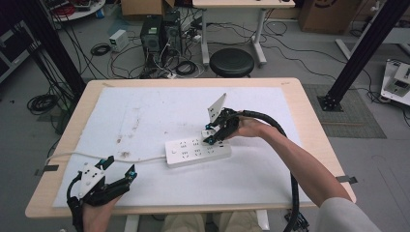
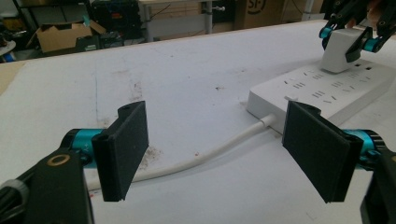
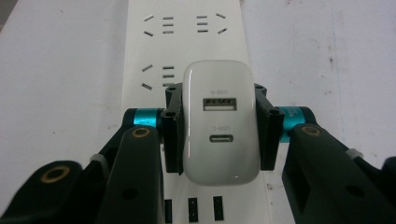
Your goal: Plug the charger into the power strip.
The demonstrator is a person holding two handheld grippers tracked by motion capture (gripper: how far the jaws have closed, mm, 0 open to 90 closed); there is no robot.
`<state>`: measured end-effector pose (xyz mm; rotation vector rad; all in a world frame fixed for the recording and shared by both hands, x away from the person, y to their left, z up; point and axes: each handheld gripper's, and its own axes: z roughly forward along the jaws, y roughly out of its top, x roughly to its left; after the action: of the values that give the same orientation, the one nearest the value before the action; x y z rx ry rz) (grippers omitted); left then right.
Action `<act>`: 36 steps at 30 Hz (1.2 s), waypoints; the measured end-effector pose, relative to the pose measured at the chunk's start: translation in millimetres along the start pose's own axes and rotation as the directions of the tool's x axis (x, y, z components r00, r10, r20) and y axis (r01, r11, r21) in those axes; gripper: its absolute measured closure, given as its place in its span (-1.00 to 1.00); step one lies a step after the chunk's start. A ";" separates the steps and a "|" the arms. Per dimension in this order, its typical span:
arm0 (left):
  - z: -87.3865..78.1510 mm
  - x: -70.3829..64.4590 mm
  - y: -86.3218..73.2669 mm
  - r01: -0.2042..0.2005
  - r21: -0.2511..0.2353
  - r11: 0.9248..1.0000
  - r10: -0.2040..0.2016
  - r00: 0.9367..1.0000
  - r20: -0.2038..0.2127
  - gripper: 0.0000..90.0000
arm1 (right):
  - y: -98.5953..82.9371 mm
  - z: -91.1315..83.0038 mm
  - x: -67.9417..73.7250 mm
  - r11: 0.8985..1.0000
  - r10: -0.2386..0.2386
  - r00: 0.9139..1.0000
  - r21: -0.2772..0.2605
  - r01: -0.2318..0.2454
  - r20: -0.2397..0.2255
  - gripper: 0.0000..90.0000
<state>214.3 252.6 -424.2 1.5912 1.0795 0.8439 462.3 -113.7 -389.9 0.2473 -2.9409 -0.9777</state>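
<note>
The white USB charger (image 3: 220,128) is clamped squarely by the right tool (image 3: 218,130) directly above the power strip (image 1: 197,151), presumably for socket alignment, while the left tool (image 2: 224,154) is held wide open and empty nearby.

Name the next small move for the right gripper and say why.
Probably press straight down. The right gripper is shut on the charger, which stands upright on the power strip; whether it is fully seated cannot be told. The left gripper is open, apart.
</note>
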 end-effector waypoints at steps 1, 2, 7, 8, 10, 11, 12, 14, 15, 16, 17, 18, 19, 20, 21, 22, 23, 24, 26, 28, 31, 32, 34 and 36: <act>-0.3 0.0 -0.2 0.003 -0.001 1.000 -0.003 1.000 -0.001 -0.49 | -0.5 0.4 -0.7 1.000 0.000 1.000 -0.004 0.000 -0.005 0.42; -0.6 0.2 -0.3 0.002 0.000 1.000 -0.002 1.000 -0.001 -0.49 | -1.4 0.5 -1.2 1.000 0.008 1.000 -0.010 -0.008 -0.009 0.42; -1.0 0.0 -0.5 0.003 0.001 1.000 -0.003 1.000 -0.002 -0.49 | -0.5 1.1 0.4 1.000 0.001 1.000 -0.001 -0.001 0.000 0.42; -0.9 -0.2 -0.5 0.002 0.001 1.000 -0.002 1.000 -0.002 -0.49 | -0.1 1.3 2.0 1.000 -0.011 1.000 0.001 0.011 0.010 0.42; -0.6 -1.3 -1.0 0.003 -0.001 1.000 -0.003 1.000 0.002 -0.49 | 1.8 2.5 6.6 1.000 -0.029 0.999 0.013 0.029 0.032 0.42; -0.3 -1.7 -1.2 0.005 -0.002 1.000 -0.005 1.000 0.002 -0.49 | 2.1 2.5 7.0 0.999 -0.029 0.999 0.017 0.029 0.034 0.42; -0.2 -2.0 -1.4 0.005 0.000 1.000 -0.005 1.000 0.004 -0.49 | 2.4 2.8 7.3 0.999 -0.034 0.999 0.018 0.033 0.037 0.42; 0.1 -1.9 -1.3 0.006 0.000 1.000 -0.006 1.000 0.006 -0.49 | 3.2 4.5 7.4 0.999 -0.038 0.999 0.025 0.037 0.038 0.42; 0.0 -1.6 -0.9 0.003 -0.002 1.000 -0.003 1.000 0.003 -0.49 | 2.2 5.1 5.7 1.000 -0.024 0.999 0.020 0.024 0.031 0.42; -0.5 -1.3 -0.4 0.005 -0.007 1.000 -0.005 1.000 0.002 -0.49 | 0.6 5.5 3.3 1.000 -0.008 1.000 0.010 0.008 0.018 0.42; -0.5 -1.3 -0.4 0.005 -0.007 1.000 -0.005 1.000 0.002 -0.49 | 0.6 5.5 3.3 1.000 -0.008 1.000 0.010 0.008 0.018 0.42; -2.0 -0.5 0.1 0.002 -0.008 1.000 -0.002 1.000 -0.003 -0.49 | -0.7 5.7 1.7 1.000 0.001 1.000 0.000 -0.001 0.008 0.42; -2.8 0.0 -0.1 0.006 -0.010 1.000 -0.006 1.000 -0.005 -0.49 | -2.2 6.2 0.2 1.000 0.004 1.000 -0.012 -0.004 0.000 0.42; -4.1 1.1 -0.2 0.009 -0.009 1.000 -0.009 1.000 -0.010 -0.49 | -2.6 6.5 -0.3 1.000 0.008 1.000 -0.015 -0.008 -0.004 0.42; -5.1 2.0 -0.5 0.011 -0.010 1.000 -0.011 1.000 -0.014 -0.49 | -3.0 6.6 -0.9 1.000 0.003 1.000 -0.019 -0.003 -0.004 0.42; -5.1 2.0 -0.5 0.011 -0.010 1.000 -0.011 1.000 -0.014 -0.49 | -3.0 6.6 -0.9 1.000 0.003 1.000 -0.019 -0.003 -0.004 0.42; -6.9 4.0 -1.2 0.017 -0.008 1.000 -0.017 1.000 -0.018 -0.49 | -3.9 6.7 -0.7 1.000 0.013 1.000 -0.023 -0.013 -0.008 0.42; -7.0 4.0 -1.2 0.018 -0.009 1.000 -0.018 1.000 -0.018 -0.49 | -3.9 6.7 -0.9 1.000 0.013 1.000 -0.025 -0.013 -0.008 0.42; -7.0 4.2 -1.1 0.015 -0.008 1.000 -0.016 1.000 -0.017 -0.49 | -4.2 6.7 -0.9 1.000 0.015 1.000 -0.026 -0.015 -0.009 0.42; -6.5 4.0 -0.7 0.014 -0.008 1.000 -0.014 1.000 -0.016 -0.49 | -4.0 6.7 -0.7 1.000 0.015 1.000 -0.027 -0.015 -0.007 0.42; -4.9 3.9 -0.2 0.012 -0.014 1.000 -0.012 1.000 -0.011 -0.49 | -4.7 6.6 -0.4 0.999 0.019 1.000 -0.033 -0.019 -0.005 0.41; -4.6 4.2 -0.3 0.011 -0.014 1.000 -0.011 1.000 -0.009 -0.49 | -4.8 6.7 -0.4 0.999 0.021 1.000 -0.035 -0.021 -0.004 0.41; -4.0 4.8 -1.0 0.013 -0.015 1.000 -0.013 1.000 -0.009 -0.49 | -5.2 6.6 -0.9 0.999 0.023 1.000 -0.041 -0.023 -0.005 0.41; -3.9 5.2 -1.3 0.013 -0.014 1.000 -0.013 1.000 -0.008 -0.49 | -5.4 6.7 -0.8 0.999 0.024 1.000 -0.043 -0.024 -0.005 0.41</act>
<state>212.4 258.9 -424.3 1.5692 1.0867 0.8486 463.3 -113.9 -398.4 0.2122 -2.9080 -1.0341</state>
